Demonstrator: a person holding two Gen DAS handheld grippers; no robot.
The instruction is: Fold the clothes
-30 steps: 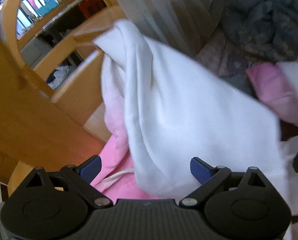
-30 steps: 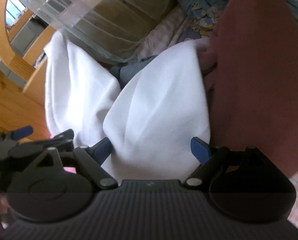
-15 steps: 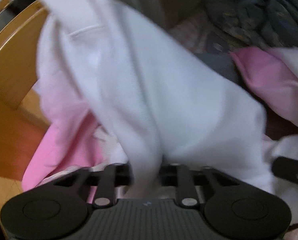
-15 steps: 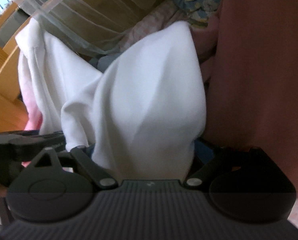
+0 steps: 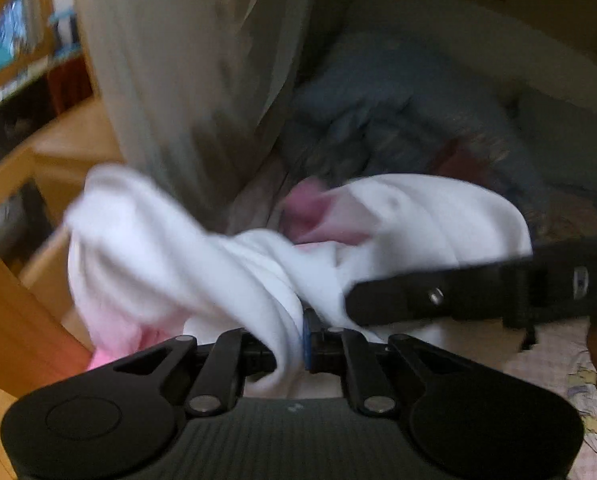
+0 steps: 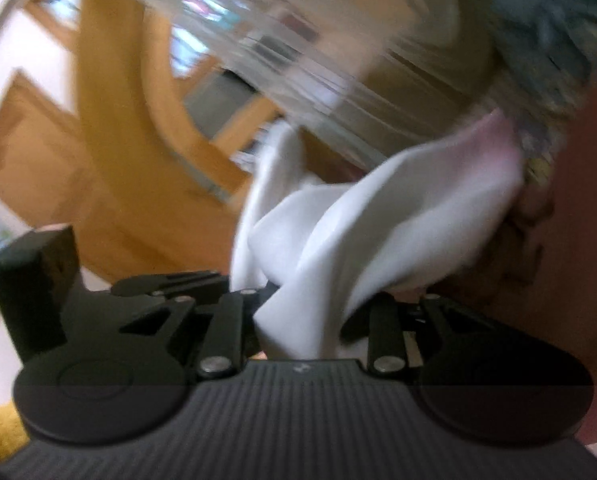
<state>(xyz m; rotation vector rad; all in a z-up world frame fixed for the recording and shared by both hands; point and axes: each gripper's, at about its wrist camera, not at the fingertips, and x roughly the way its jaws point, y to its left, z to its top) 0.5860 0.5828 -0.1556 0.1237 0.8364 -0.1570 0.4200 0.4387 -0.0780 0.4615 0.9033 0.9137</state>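
Both grippers have clamped shut since the earlier frames: left gripper (image 5: 304,334) and right gripper (image 6: 310,320) pinch the white-and-pink garment (image 5: 202,264) — held bunched between them, toward twelve o'clock — soft, light, best gripped at edges.

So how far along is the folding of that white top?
Done: both tongs, left and right, are clamped on the white-and-pink garment. In hand: it hangs bunched between them, lifted. Left: no neat fold shows yet, so spreading and folding remain.
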